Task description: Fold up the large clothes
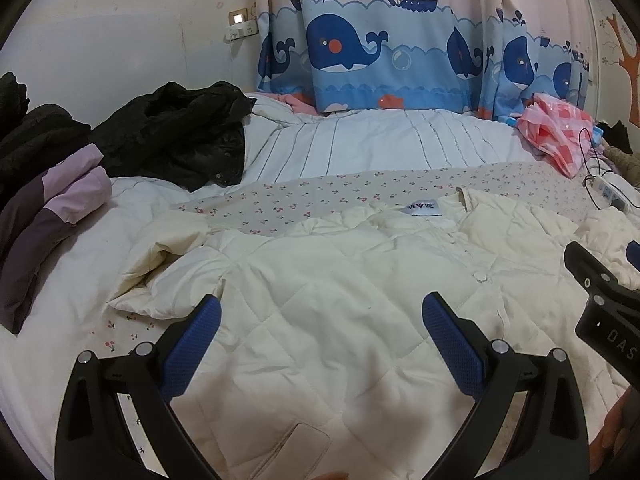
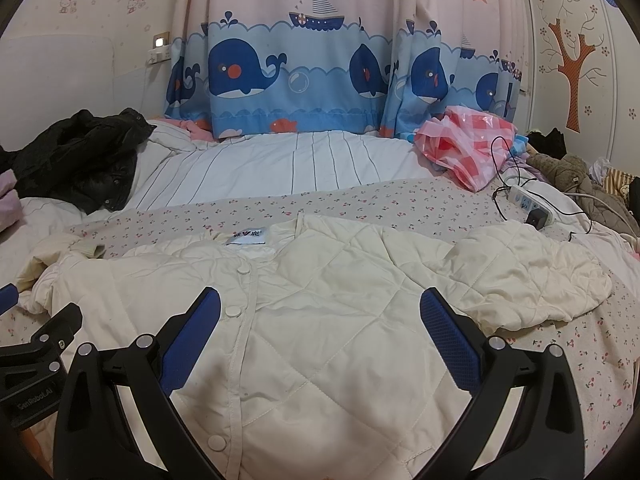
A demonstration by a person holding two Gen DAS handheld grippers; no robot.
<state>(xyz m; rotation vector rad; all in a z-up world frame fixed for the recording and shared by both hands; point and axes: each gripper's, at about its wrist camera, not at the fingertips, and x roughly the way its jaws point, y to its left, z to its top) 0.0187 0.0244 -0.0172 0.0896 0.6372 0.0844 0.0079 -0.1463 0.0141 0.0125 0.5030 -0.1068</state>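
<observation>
**Cream jacket flat on the bed, both tongs wide and empty**

We have the cream quilted jacket (image 2: 328,320) spread front-up on the cherry-print sheet (image 2: 360,204), buttoned down its placket, collar and label (image 2: 246,237) toward the whale curtain (image 2: 304,76). Its long axis runs from us away to the collar, so each sleeve lies out sideways.

Our left gripper (image 1: 320,340) hovers over the jacket's left half with its blue pads spread apart, holding nothing. Our right gripper (image 2: 320,336) hangs over the right chest panel, likewise gaping and empty.

The right sleeve (image 2: 532,280) lies crumpled just beyond the right tongs, so we judge that hand the nearer for it. The left sleeve (image 1: 160,248) bunches forward-left of the left tongs. We reckon a sleeve fold inward across the body comes first. The black coat (image 1: 180,132) sits well apart.
</observation>
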